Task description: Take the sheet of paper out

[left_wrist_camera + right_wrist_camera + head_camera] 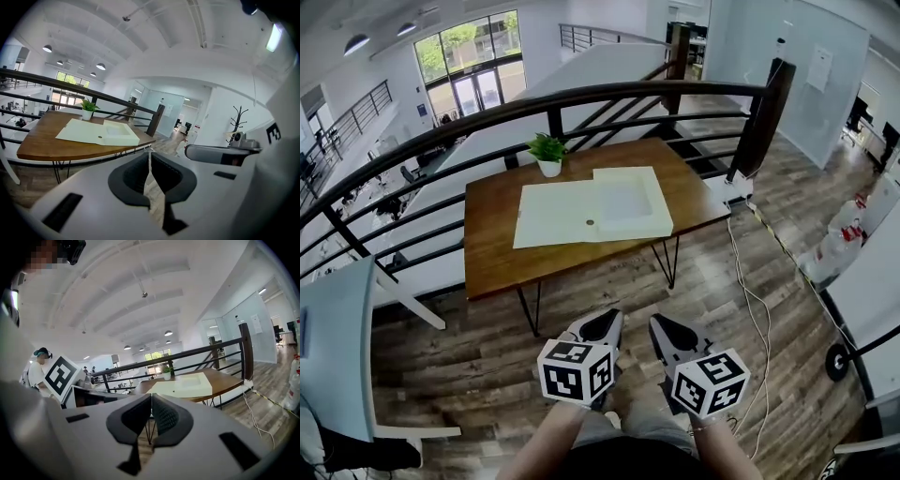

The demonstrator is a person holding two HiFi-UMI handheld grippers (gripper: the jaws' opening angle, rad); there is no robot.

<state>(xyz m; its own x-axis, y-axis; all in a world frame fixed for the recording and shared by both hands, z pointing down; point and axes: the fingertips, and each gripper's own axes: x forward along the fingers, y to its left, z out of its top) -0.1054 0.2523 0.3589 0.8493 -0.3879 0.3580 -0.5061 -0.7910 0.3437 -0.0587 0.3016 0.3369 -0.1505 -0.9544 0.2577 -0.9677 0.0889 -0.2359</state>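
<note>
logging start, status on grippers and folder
Both shut, empty: left gripper, right gripper, short of table. Open folder on it; sheet not made out. Nothing in the way.

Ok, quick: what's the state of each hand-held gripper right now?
Left hand-held gripper: closed, holding nothing.
Right hand-held gripper: closed, holding nothing.

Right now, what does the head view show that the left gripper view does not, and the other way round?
Only the head view: the white cable lying on the floor. Only the left gripper view: the black branched coat stand. Both: the brown wooden table, the pale cream open box on it, and the small green potted plant.
</note>
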